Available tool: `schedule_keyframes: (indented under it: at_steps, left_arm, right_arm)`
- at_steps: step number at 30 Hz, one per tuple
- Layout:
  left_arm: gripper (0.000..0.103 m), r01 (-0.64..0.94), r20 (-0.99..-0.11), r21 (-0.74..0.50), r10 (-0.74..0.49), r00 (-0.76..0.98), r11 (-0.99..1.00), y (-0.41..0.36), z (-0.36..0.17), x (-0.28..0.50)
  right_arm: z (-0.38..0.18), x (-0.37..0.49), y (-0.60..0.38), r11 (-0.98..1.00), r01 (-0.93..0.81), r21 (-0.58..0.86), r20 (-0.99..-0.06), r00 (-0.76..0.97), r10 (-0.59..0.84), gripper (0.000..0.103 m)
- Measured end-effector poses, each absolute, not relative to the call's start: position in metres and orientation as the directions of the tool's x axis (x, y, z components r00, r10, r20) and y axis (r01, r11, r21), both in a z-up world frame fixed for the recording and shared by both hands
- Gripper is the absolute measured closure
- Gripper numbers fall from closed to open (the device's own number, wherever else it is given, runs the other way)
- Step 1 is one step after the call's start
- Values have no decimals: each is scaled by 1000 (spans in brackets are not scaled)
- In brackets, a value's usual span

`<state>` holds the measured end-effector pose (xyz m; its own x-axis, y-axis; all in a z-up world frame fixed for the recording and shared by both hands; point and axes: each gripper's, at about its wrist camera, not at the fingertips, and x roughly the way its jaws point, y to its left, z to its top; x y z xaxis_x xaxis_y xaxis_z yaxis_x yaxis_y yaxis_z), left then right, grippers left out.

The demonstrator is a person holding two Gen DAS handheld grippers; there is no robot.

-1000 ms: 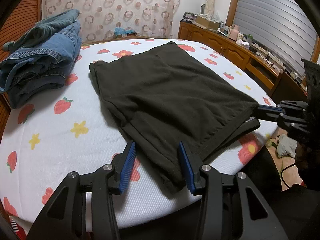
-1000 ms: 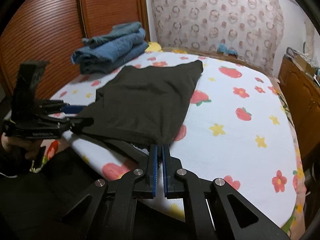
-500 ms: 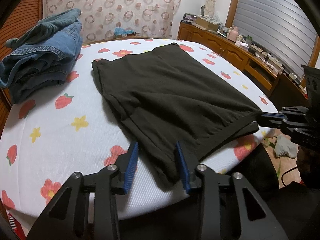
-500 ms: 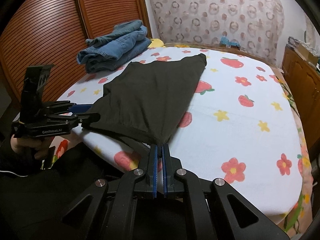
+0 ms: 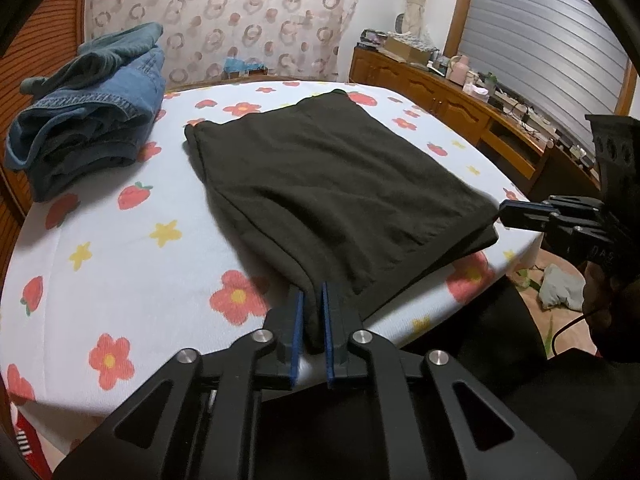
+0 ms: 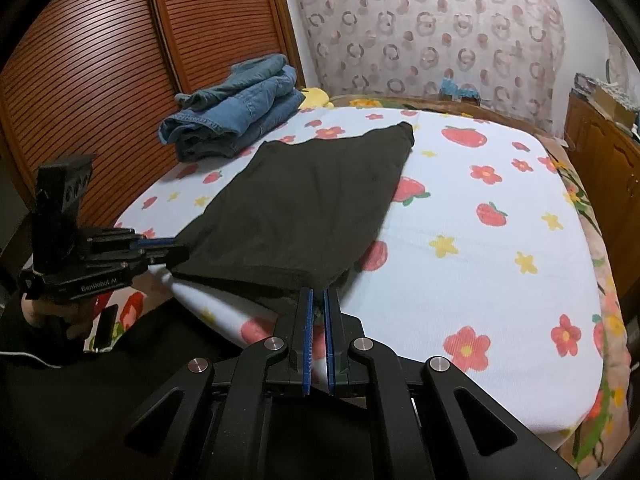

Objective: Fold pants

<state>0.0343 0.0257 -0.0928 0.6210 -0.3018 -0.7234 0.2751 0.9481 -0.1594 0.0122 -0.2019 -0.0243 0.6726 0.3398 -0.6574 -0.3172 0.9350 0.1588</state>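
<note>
The black pants (image 5: pixel 332 184) lie folded flat on the flowered bed sheet (image 5: pixel 120 264), near end at the bed's edge. My left gripper (image 5: pixel 312 300) has its jaws closing on the near left corner of the pants, and the blue pads press on the dark cloth. My right gripper (image 6: pixel 316 300) pinches the near right corner of the pants (image 6: pixel 304 208); its jaws are opening slightly with cloth still between them. Each wrist view also shows the other tool at the pants' edge: the right gripper (image 5: pixel 502 214) and the left gripper (image 6: pixel 176 250).
A stack of folded blue jeans (image 5: pixel 88 108) sits at the far left of the bed, beside the louvred wardrobe doors (image 6: pixel 100 80). A wooden cabinet (image 5: pixel 460 108) with clutter runs along the right. A hand (image 6: pixel 36 308) holds the left tool below the bed's edge.
The left jaws, wide apart around the near corner a second ago, have come together on the cloth. The right gripper has kept its hold on the other corner.
</note>
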Motion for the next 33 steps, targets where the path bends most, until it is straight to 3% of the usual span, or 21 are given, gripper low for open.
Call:
schedule_keyframes:
  at_steps: [2, 5, 7, 8, 16, 23, 33]
  left_arm:
    - [90, 271, -723, -169, -306, 619, 948, 26, -92, 34]
    - [80, 263, -724, -162, -296, 624, 951, 27, -90, 34]
    - [59, 264, -724, -161, -296, 624, 951, 26, -90, 35]
    - [56, 264, -721, -165, -299, 625, 950, 26, -90, 35]
    - [56, 241, -731, -159, -278, 623, 957, 28, -97, 35]
    - [65, 266, -733, -169, -301, 610, 949, 24, -99, 32]
    - [70, 286, -730, -188, -329, 600, 939, 22, -100, 31]
  right_arm:
    - [-23, 12, -202, 936, -313, 159, -650, 681, 338, 95]
    - [-21, 11, -200, 937, -311, 159, -640, 690, 337, 83]
    - [-23, 14, -199, 939, -306, 155, -644, 690, 331, 81]
    - [-24, 16, -199, 941, -301, 154, -648, 688, 326, 81]
    - [-38, 33, -191, 951, -272, 150, -679, 671, 299, 80]
    - [-47, 38, -188, 951, -273, 149, -705, 645, 295, 67]
    - [-52, 39, -186, 949, -273, 158, -720, 626, 300, 67]
